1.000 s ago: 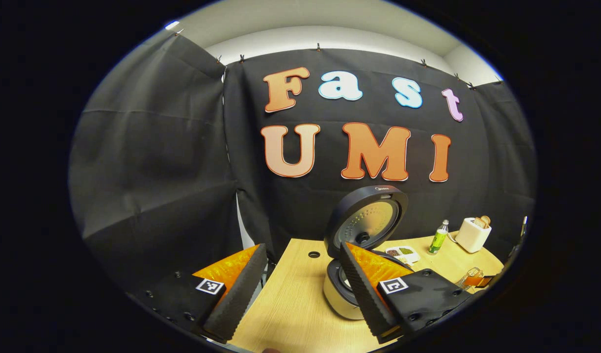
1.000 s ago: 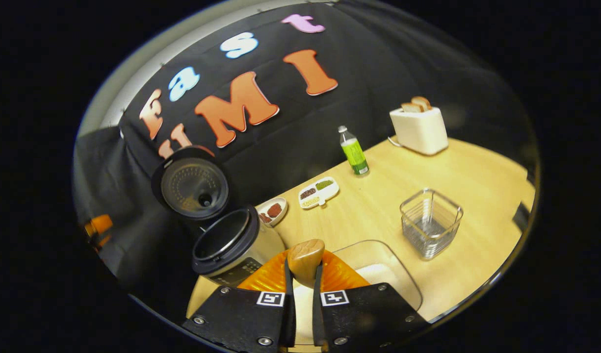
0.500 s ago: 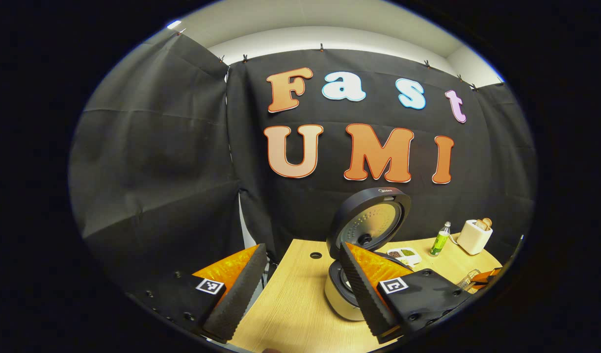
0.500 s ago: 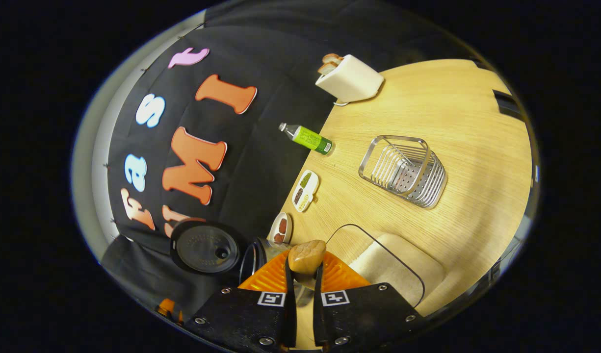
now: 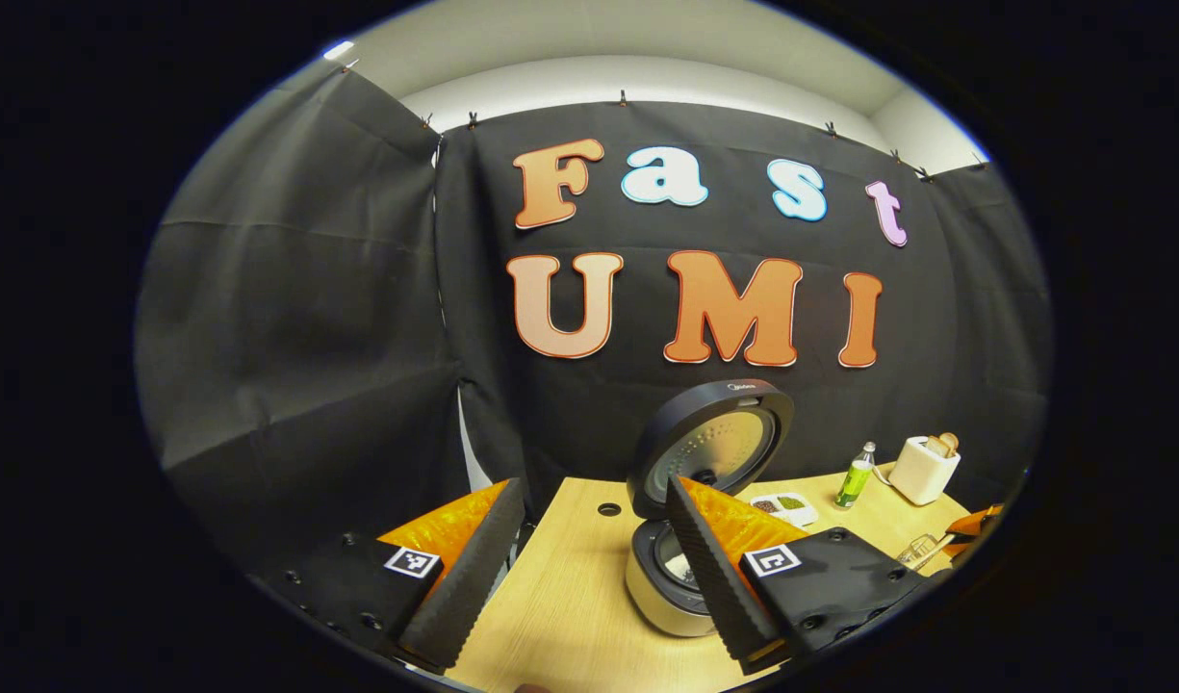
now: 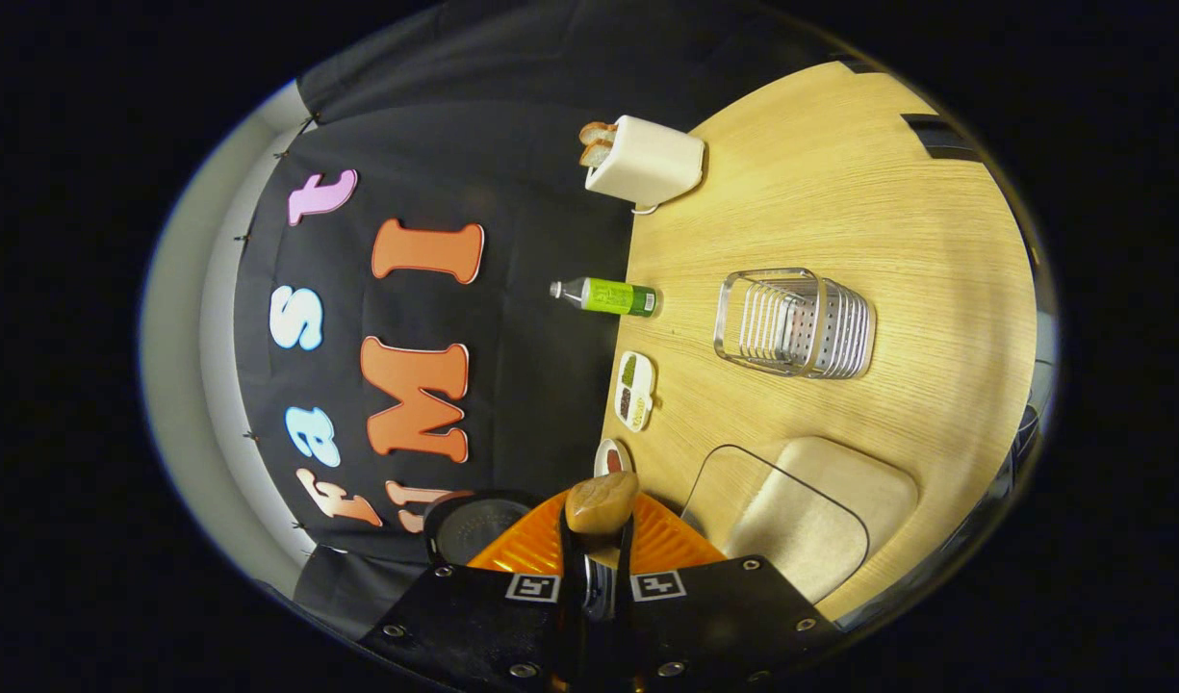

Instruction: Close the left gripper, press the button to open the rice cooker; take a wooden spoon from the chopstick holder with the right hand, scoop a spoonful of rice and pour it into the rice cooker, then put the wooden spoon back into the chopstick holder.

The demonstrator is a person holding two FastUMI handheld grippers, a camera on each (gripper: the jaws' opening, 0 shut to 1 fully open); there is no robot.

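The rice cooker [image 5: 658, 592] stands on the wooden table with its lid [image 5: 712, 441] raised. My left gripper [image 5: 592, 484] hangs open just in front of it, and its right finger [image 5: 714, 568] hides part of the pot's mouth. My right gripper [image 6: 597, 525] is shut on the handle of the wooden spoon [image 6: 601, 502], whose bowl pokes out past the fingertips. This gripper is rolled hard onto its side, with the cooker's lid [image 6: 474, 525] just to its lower left. The metal chopstick holder [image 6: 796, 322] stands farther off. The clear rice container [image 6: 801, 515] lies right of the fingers.
Along the back of the table [image 6: 878, 212] are a white toaster [image 6: 647, 162] with bread, a green bottle [image 6: 608, 295], a divided snack dish [image 6: 634, 390] and a small dish [image 6: 610, 455]. The right gripper [image 5: 974, 525] peeks in at the right edge of the left gripper view.
The right gripper has rolled further onto its side with the spoon and moved toward the cooker, so the table now stands upright in its view. The left gripper has barely drifted.
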